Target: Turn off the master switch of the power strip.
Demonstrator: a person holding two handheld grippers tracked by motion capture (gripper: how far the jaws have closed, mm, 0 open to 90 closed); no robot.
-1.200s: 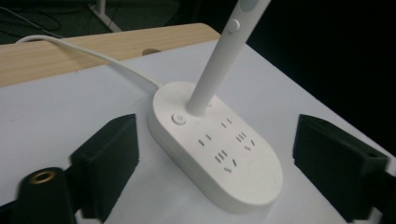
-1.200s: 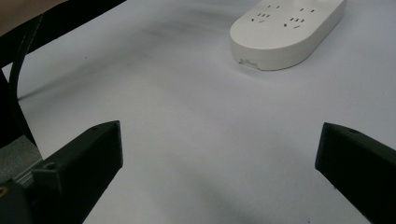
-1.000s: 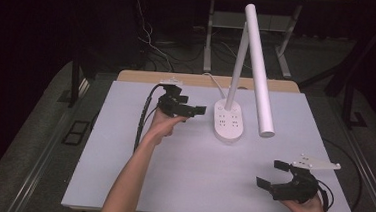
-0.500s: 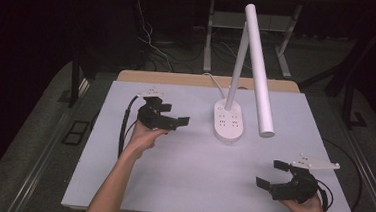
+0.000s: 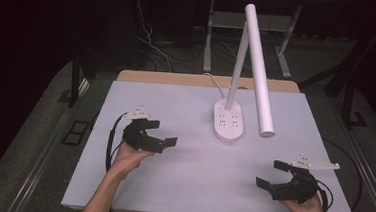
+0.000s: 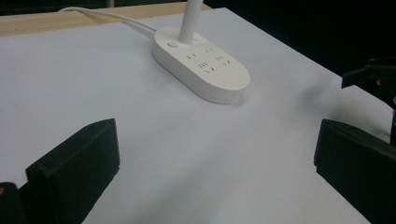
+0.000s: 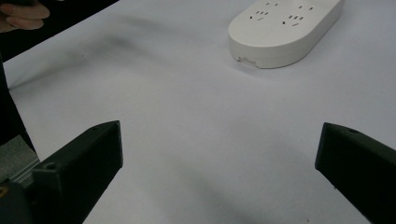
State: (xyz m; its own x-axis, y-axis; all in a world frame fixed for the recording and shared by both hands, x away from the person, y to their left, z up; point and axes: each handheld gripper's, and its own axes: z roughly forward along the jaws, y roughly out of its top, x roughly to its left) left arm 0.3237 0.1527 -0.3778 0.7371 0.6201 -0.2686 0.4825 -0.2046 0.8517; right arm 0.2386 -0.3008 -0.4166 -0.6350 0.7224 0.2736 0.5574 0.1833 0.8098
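White plastic, oval and flat, the lamp base (image 5: 228,121) sits toward the far middle of the pale table (image 5: 180,185), with socket holes across its top and a slim white stem (image 5: 236,69) rising from its far end. A long white lamp head (image 5: 258,71) slants down from the top of that stem and hangs over the table to the right of the base. A white cable (image 6: 102,14) runs off the back of the base toward the wooden strip along the table's far edge.

From where I stand, the left gripper (image 5: 160,133) is held just above the table on the left side, its jaws spread wide with nothing between them, pointing across toward the base. The base lies to its right and a little farther away, clearly apart from it. In the left gripper view the base (image 6: 201,70) sits ahead, beyond the gap between the two black jaws (bare table under them).

The right gripper (image 5: 270,174) is held low near the front right corner, jaws likewise wide apart and empty. The base is ahead of it and off to its left, well apart; in the right gripper view the base (image 7: 285,28) shows at the top, past the open jaws.
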